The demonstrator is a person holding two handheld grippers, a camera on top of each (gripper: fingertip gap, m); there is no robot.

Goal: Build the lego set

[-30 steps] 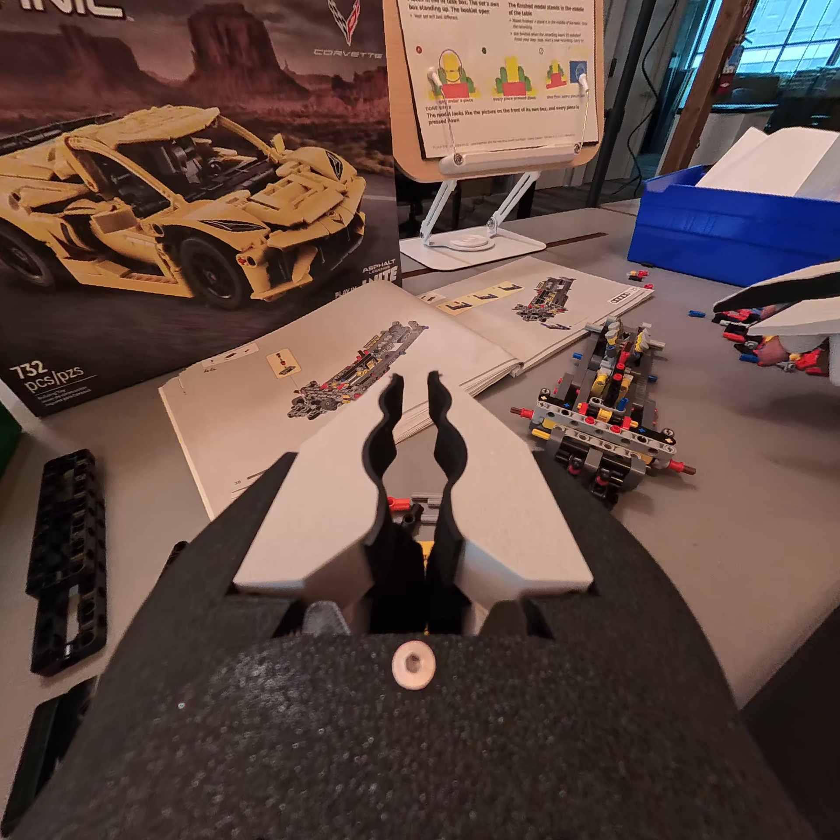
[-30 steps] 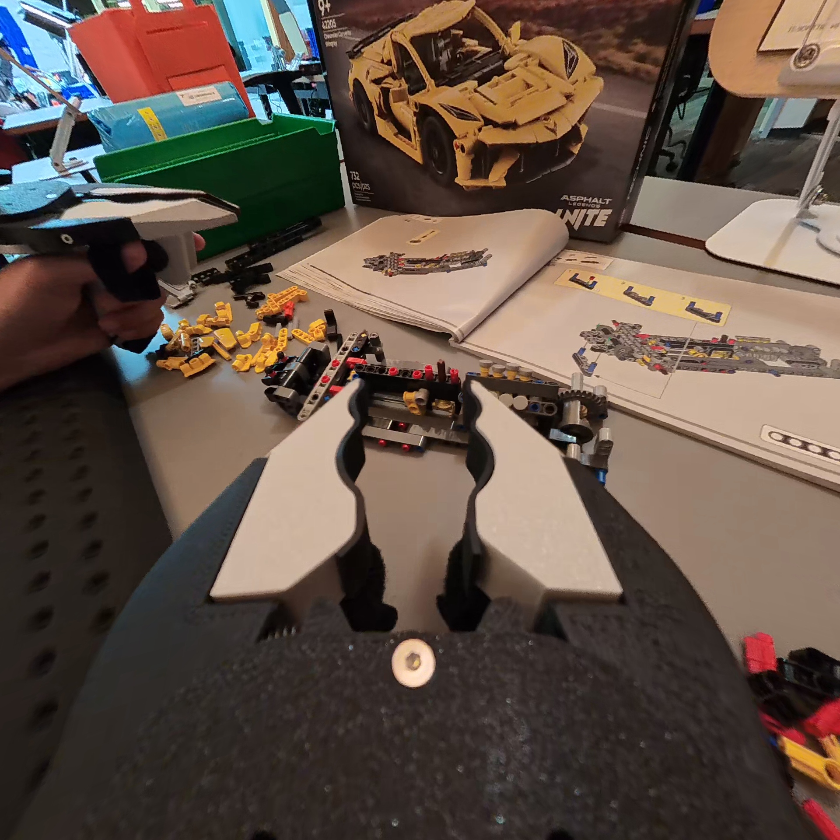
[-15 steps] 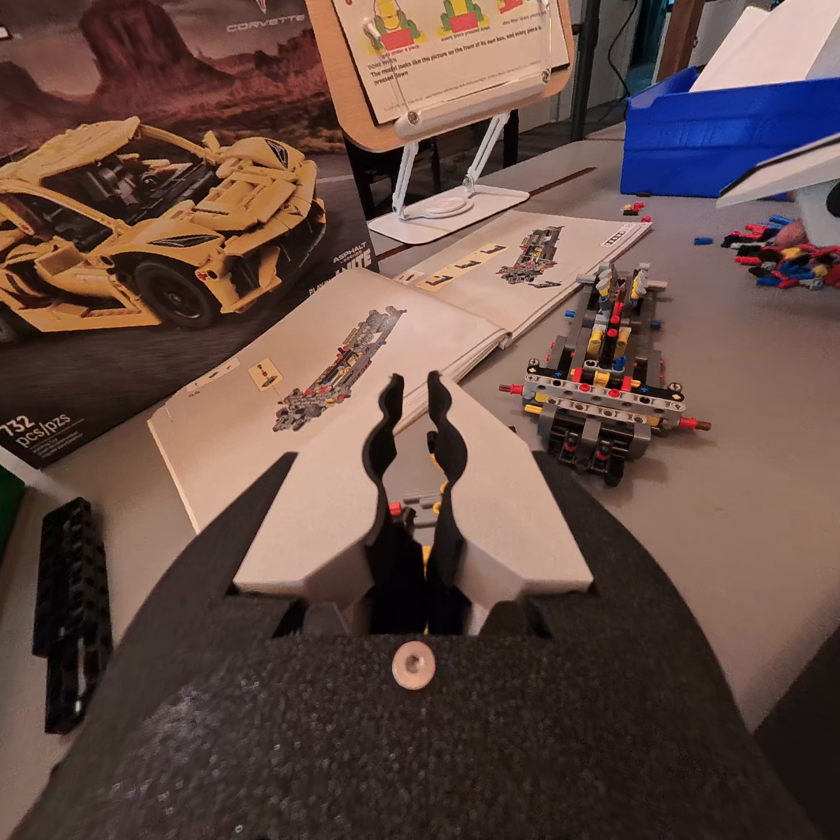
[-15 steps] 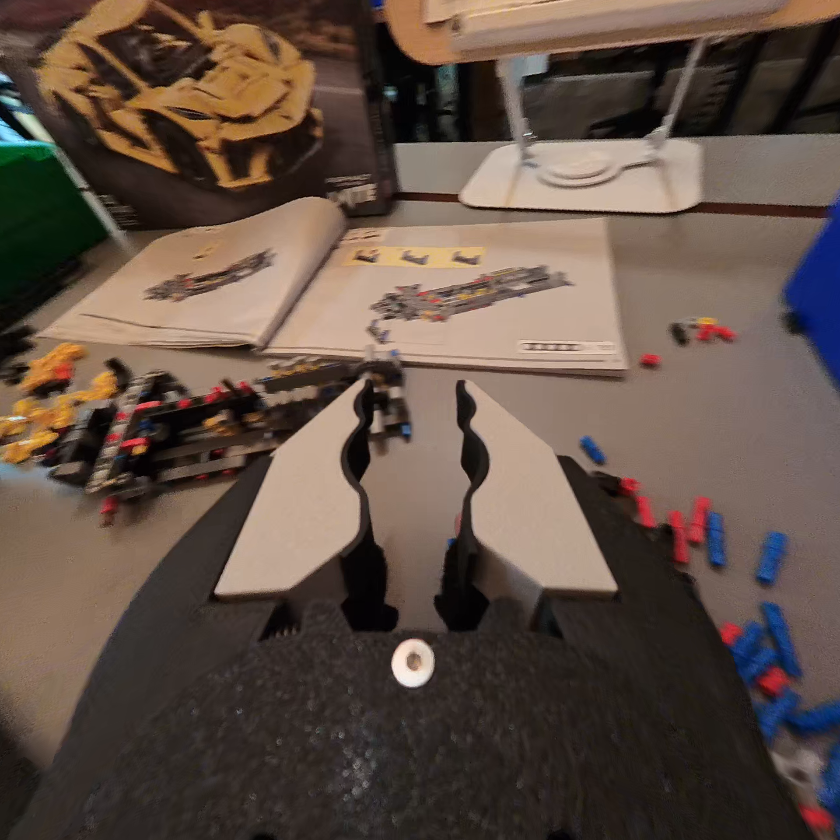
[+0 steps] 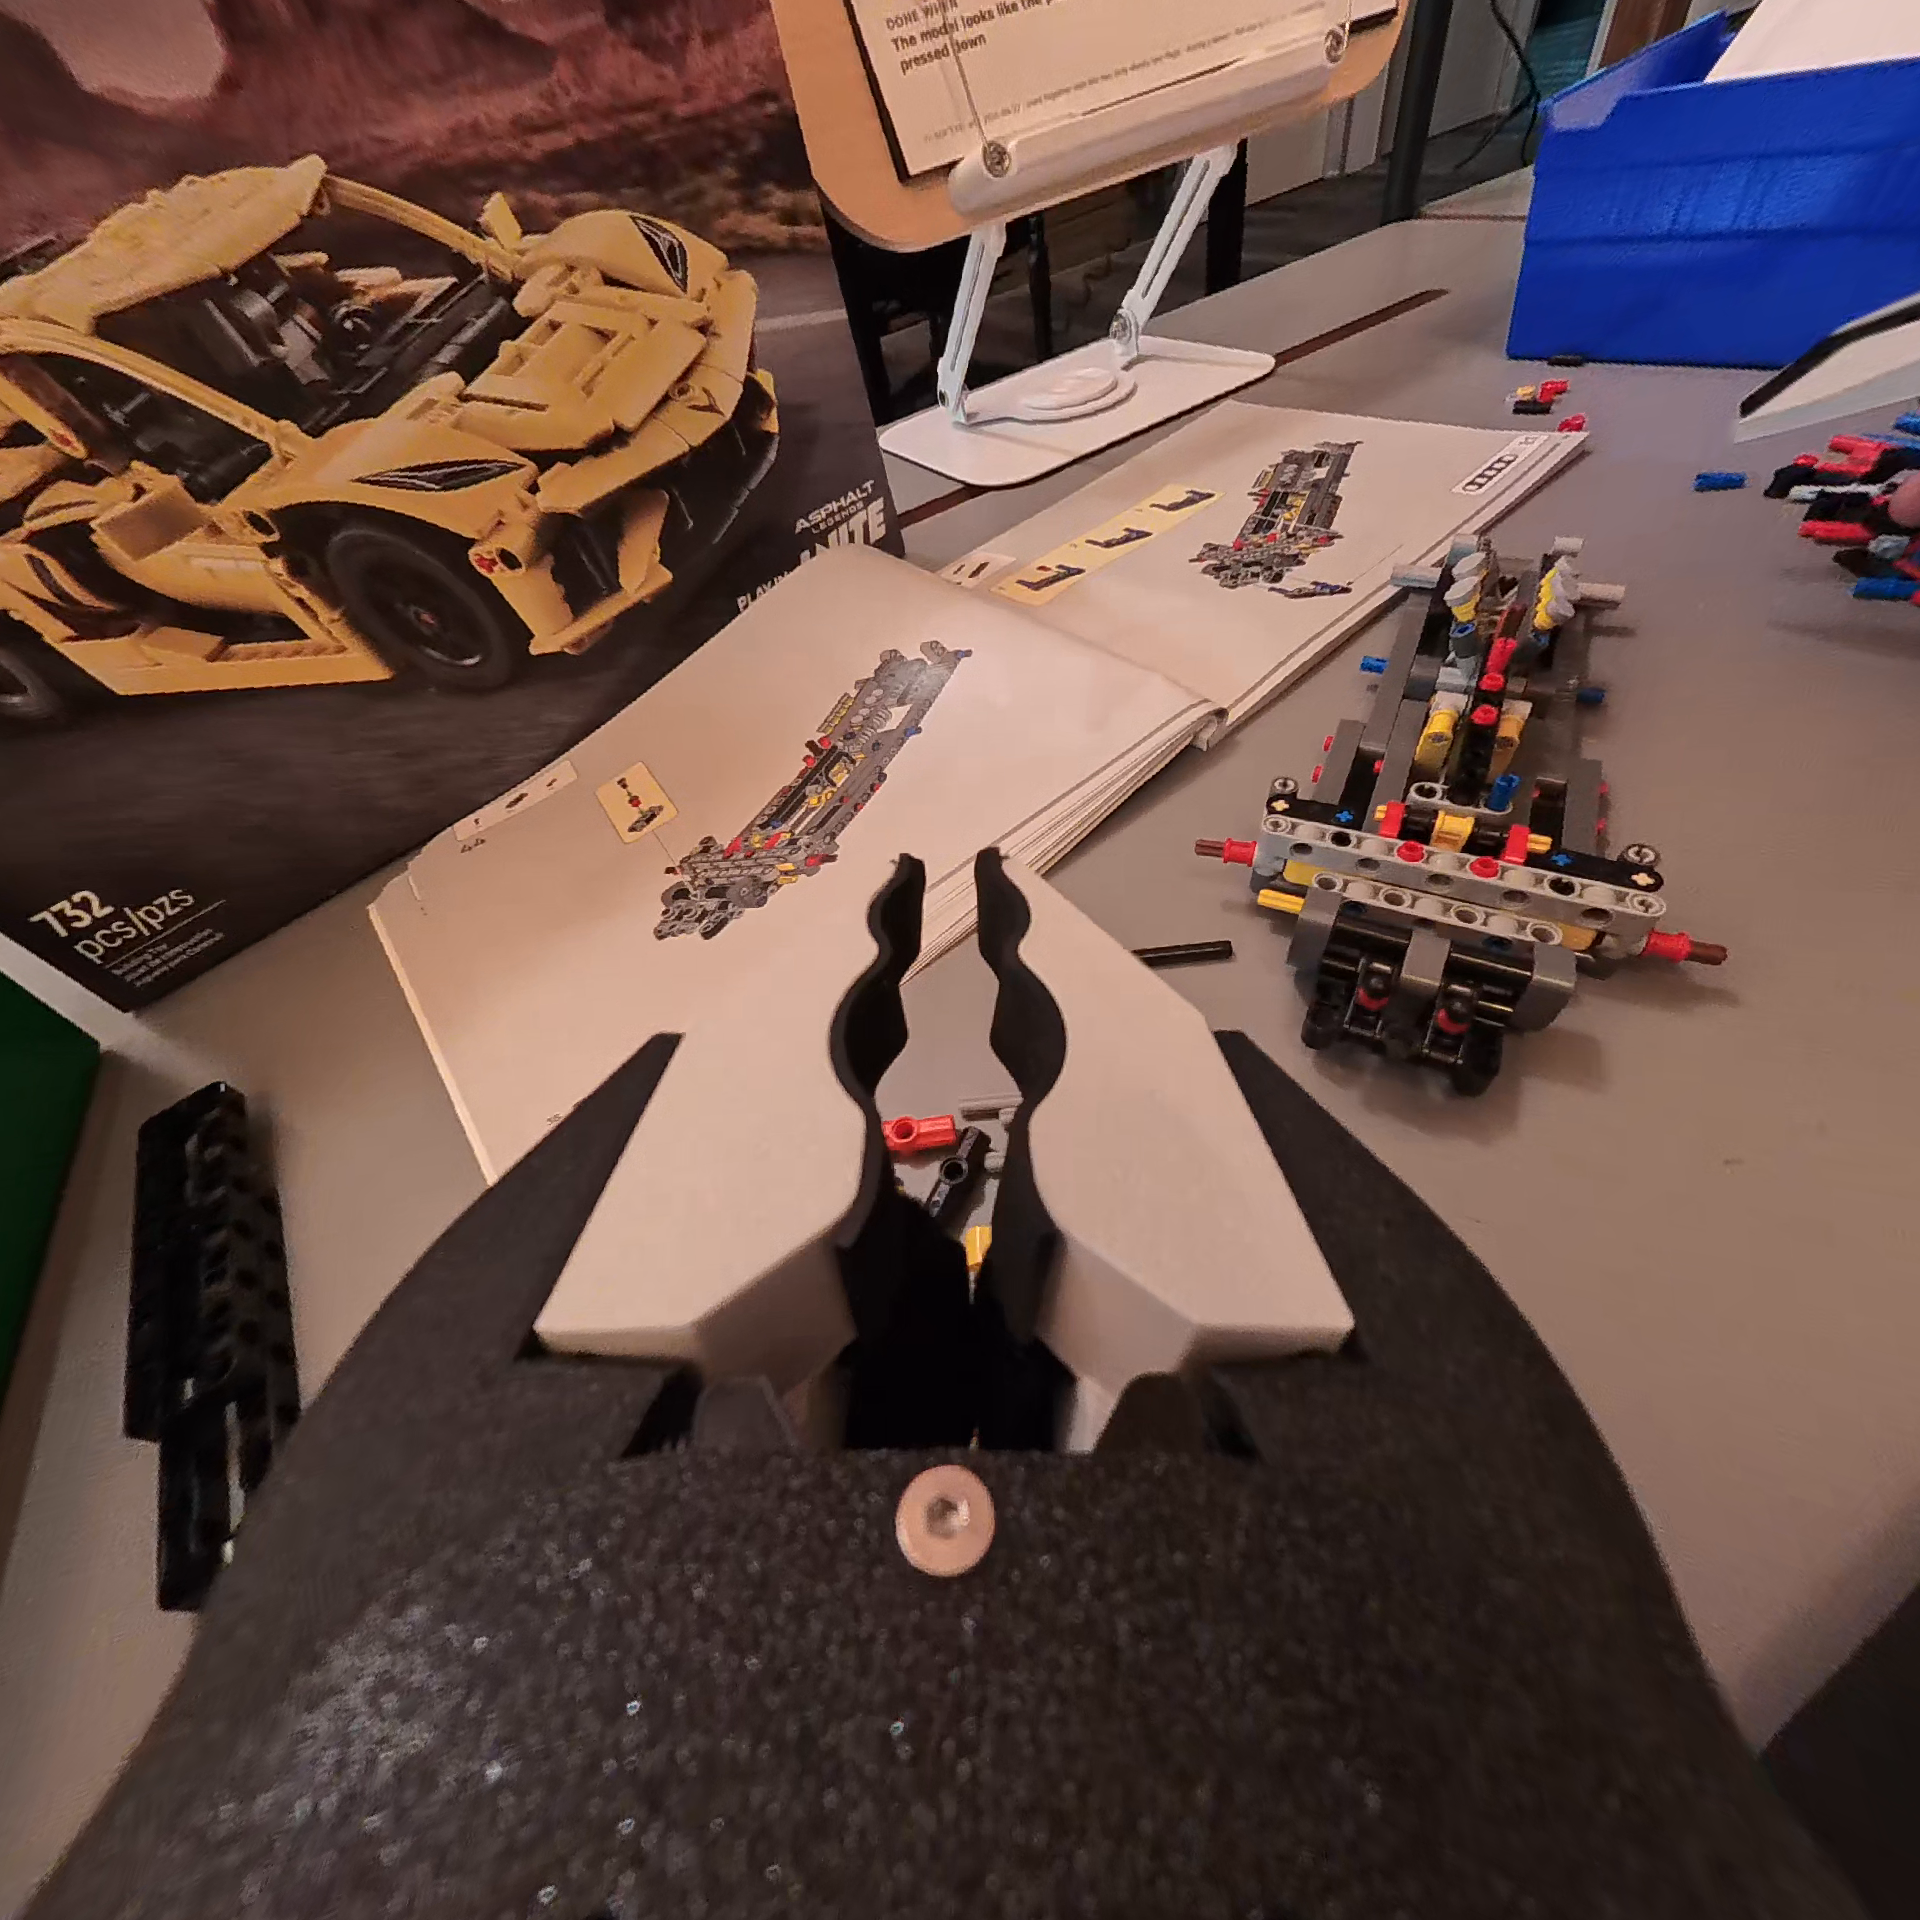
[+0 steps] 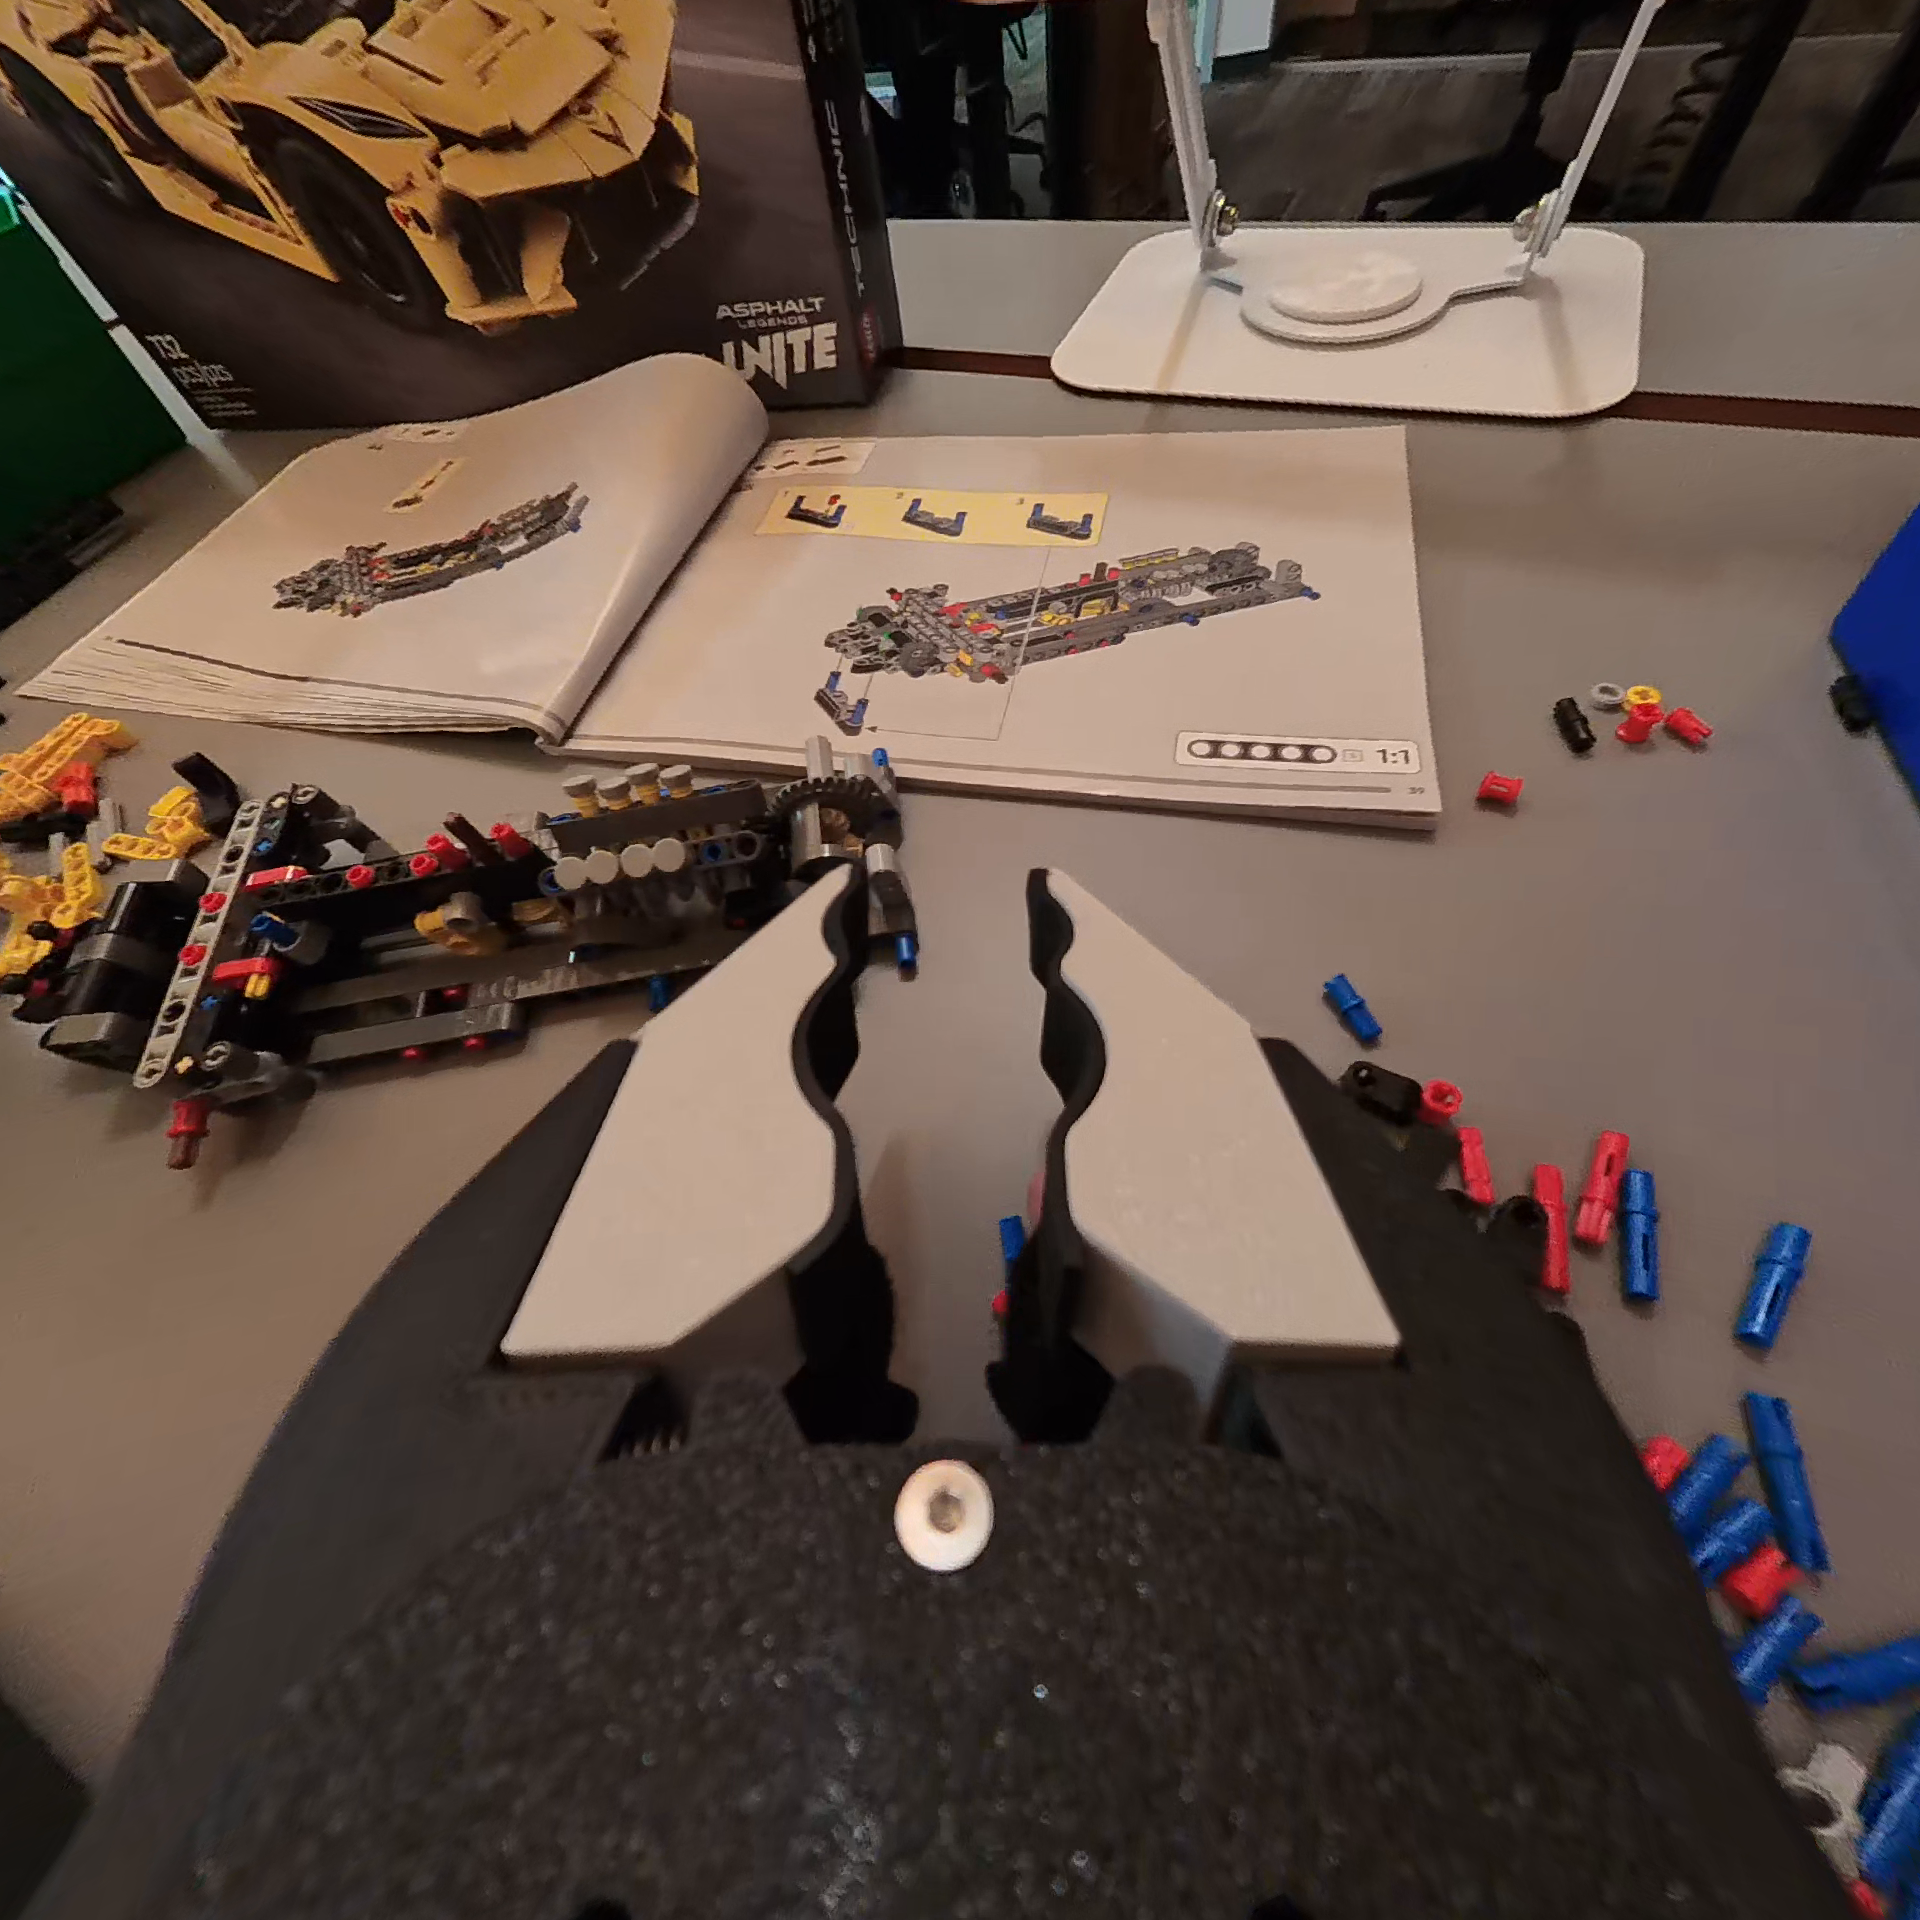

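Right hand-held gripper wide open, empty.

Warm, dim indoor light fell from above, and shadows were soft beneath the jaws. Wide-angle distortion bent the edges beyond them. Both views were sharp ahead, the near housing slightly soft.

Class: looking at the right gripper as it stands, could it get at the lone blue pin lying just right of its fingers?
Probably yes. The right gripper is open and empty, and the blue pin lies alone on bare table, apart from the other pins, with nothing between them.
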